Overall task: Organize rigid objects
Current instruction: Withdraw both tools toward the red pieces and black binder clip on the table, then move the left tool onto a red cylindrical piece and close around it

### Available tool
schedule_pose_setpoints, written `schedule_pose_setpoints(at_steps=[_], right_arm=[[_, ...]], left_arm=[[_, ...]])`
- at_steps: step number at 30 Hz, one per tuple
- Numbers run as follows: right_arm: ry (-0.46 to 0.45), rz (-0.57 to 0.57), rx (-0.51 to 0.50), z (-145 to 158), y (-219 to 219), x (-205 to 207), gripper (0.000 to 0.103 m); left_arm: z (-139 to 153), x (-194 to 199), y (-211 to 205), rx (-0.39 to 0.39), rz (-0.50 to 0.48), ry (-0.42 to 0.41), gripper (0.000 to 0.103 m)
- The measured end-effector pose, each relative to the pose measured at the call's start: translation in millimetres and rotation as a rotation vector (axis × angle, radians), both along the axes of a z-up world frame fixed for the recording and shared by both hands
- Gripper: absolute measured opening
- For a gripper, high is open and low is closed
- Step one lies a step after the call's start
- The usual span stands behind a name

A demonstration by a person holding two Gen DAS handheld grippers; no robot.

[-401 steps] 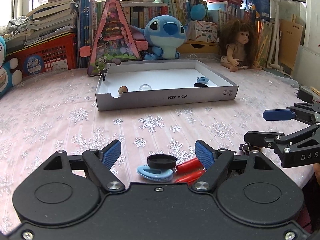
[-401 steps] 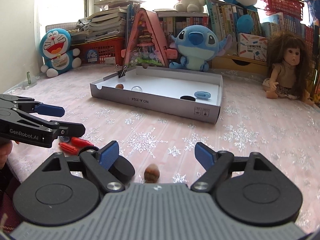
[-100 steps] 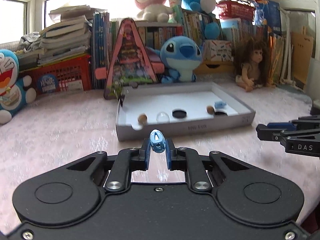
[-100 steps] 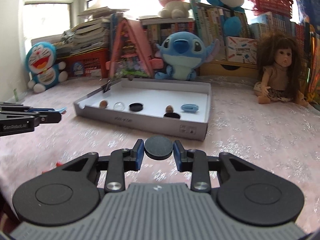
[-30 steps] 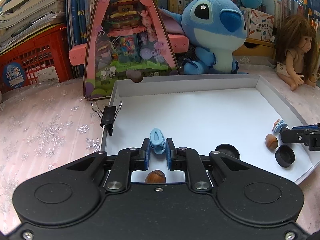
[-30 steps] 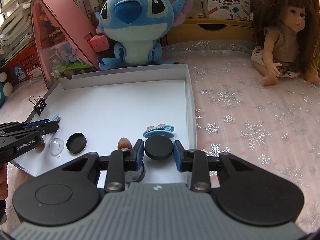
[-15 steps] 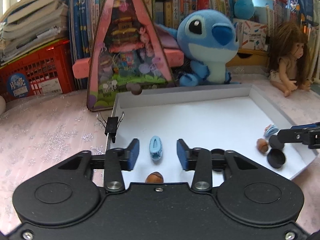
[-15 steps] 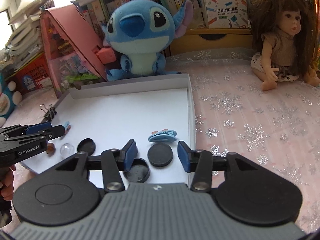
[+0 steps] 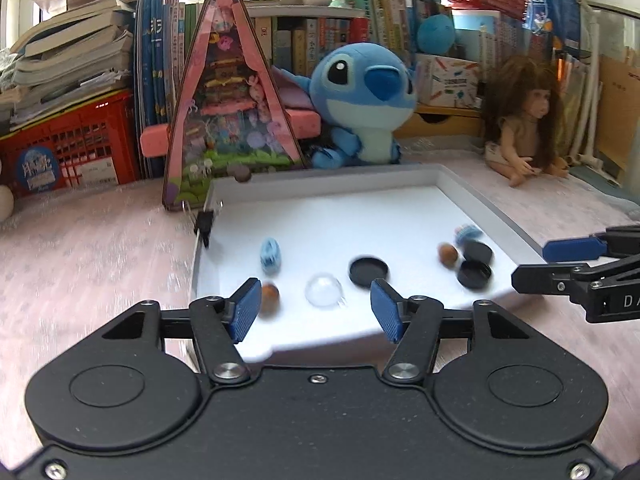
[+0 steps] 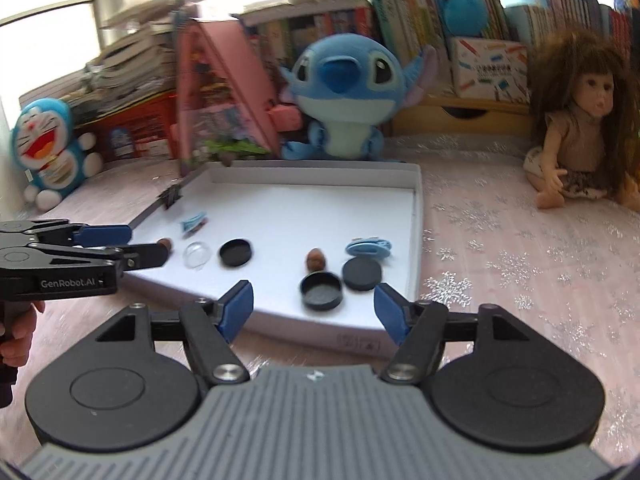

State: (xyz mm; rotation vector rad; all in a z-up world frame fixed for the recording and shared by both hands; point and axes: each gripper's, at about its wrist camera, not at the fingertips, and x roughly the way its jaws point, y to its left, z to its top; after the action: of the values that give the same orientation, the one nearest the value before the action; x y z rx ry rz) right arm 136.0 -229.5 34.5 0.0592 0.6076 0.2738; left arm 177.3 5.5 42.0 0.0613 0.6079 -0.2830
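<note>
A shallow white tray (image 9: 486, 200) lies on the pink snowflake cloth. In it lie a blue hair clip (image 9: 270, 256), two nuts (image 9: 270, 293), a clear dome (image 9: 324, 290), a black cap (image 9: 368, 272), two more black discs (image 9: 474, 274) and a second blue clip (image 9: 466, 233). My left gripper (image 9: 314, 310) hovers at the tray's near left edge, its jaws opening, nothing between them. My right gripper (image 10: 314, 309) hovers at the near right edge, jaws opening and empty. Just beyond it rest a flat black disc (image 10: 362, 274) and an upturned black cap (image 10: 322, 291).
A binder clip (image 9: 205, 222) grips the tray's left rim. Behind the tray stand a pink triangular toy house (image 9: 228, 112), a blue plush (image 9: 362, 100) and a doll (image 9: 524, 120). A red crate (image 9: 68, 148), books and a blue cat toy (image 10: 48, 148) line the back.
Both grippers have opened wider and drawn back from the tray. The blue clip and the black disc, held a second ago, now lie free in the tray.
</note>
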Motion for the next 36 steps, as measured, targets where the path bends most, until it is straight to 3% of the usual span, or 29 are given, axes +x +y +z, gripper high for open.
schedule_pose_setpoints(at_steps=[14, 21, 36], right_arm=[[-0.086, 0.07, -0.007, -11.1, 8.8, -65.5, 0.083], [-0.159, 0.056, 0.003, -27.6, 14.3, -104.9, 0.086], [-0.187, 0.109, -0.001, -49.7, 25.4, -155.8, 0.086]], left_arm=[[-10.4, -88.6, 0.1, -0.042, -0.08, 0.004, 0.065], [-18.9, -133.6, 2.9, -0.077, -0.022, -0.063, 0.069], [-32.8, -189.8, 3.0, -0.082, 0.003, -0.055, 0.069]])
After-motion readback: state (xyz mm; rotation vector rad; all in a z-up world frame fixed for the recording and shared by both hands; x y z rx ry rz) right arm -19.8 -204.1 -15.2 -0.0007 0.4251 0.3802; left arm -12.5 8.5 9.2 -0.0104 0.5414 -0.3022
